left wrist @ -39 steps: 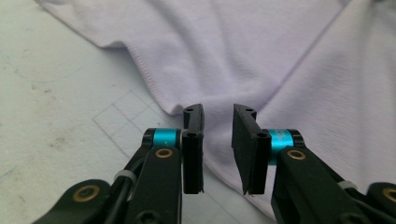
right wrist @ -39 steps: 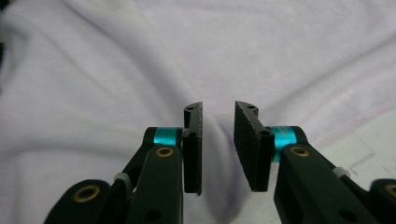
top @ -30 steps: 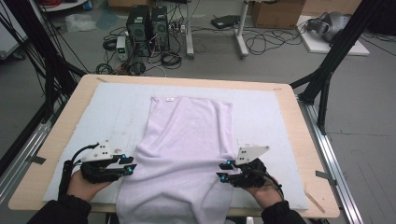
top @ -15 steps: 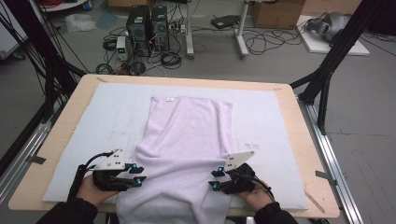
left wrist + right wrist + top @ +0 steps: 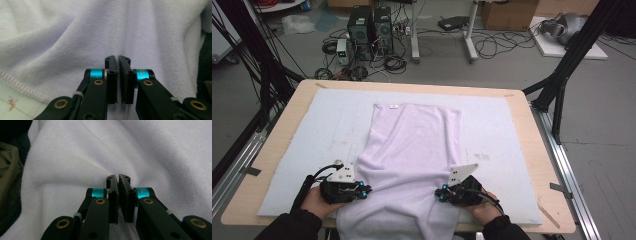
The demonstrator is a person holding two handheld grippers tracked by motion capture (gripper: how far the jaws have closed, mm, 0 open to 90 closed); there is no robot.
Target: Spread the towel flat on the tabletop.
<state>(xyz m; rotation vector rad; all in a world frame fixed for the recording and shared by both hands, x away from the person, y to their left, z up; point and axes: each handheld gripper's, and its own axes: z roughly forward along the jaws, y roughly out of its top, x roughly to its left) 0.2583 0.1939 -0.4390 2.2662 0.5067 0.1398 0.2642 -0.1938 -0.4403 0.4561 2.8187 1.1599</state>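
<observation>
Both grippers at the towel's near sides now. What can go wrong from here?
1. The left gripper and right gripper have just closed; between the tips only a thin pinch of towel could sit, so it may slip on lifting.
2. The towel's near end hangs over the table edge, so its weight may drag it off.
3. Uneven pulls could skew the flat far end.

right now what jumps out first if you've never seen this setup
A pale lilac towel lies lengthwise down the middle of the padded table, its near end spilling over the front edge. At that near end the left claw and the right claw each pinch a side of the towel, jaws shut on the cloth. Behind the table, computers and tangled cables clutter the floor.
</observation>
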